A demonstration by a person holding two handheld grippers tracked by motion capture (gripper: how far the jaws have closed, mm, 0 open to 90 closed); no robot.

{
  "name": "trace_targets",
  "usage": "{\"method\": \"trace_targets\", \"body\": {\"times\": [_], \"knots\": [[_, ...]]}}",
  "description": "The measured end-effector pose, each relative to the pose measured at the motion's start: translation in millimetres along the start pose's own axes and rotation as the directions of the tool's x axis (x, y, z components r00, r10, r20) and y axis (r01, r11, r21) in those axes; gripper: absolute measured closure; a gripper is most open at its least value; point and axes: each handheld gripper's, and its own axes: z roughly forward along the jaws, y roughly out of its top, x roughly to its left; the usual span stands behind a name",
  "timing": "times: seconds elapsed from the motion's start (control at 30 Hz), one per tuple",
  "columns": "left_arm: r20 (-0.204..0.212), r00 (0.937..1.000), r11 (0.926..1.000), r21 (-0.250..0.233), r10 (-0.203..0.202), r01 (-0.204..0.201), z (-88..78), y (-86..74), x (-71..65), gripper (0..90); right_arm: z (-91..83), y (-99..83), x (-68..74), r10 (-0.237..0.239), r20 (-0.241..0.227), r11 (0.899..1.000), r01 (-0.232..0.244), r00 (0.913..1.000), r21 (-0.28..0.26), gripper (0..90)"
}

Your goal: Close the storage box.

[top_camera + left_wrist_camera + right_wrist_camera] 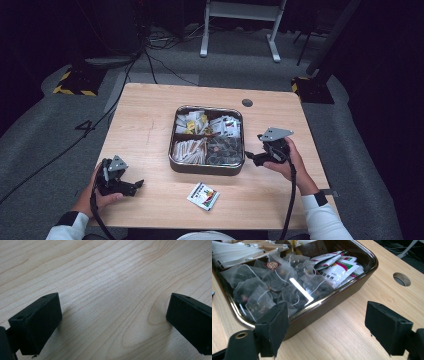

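The dark metal four-compartment tray point(206, 168) sits mid-bench, its far compartments cut off in the right gripper view. The right gripper point(327, 330), fingers wide and empty, hovers just beside its near wall by the mesh tea bags point(274, 282). The left gripper point(112, 322), fingers wide, is over bare pale wooden bench point(107, 277), well apart.

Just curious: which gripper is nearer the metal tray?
Right. The right gripper sits just off the tray's right side; the left gripper rests well to its left, nearer the person.
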Motion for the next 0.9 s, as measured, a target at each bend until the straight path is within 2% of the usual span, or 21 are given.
{"method": "trace_targets", "body": {"times": [0.27, 0.53, 0.9], "knots": [[0.001, 1.0, 1.0, 0.001, 0.001, -0.001, 0.0, 0.1, 0.2, 0.4, -11.0, -11.9, -0.8, 0.006, 0.012, 1.0, -0.006, 0.9999, 0.0, 19.7], [0.001, 1.0, 1.0, 0.001, 0.002, -0.002, 0.1, 0.3, 0.3, 0.4, -17.7, -28.8, -5.9, -0.003, 0.043, 0.999, 0.001, 0.9991, 0.038, 19.5], [0.001, 1.0, 1.0, 0.002, 0.003, -0.003, 0.2, 0.4, 0.3, 0.4, -22.3, -52.2, -9.6, 0.016, 0.05, 0.996, -0.021, 0.9986, 0.084, 19.5]]}}
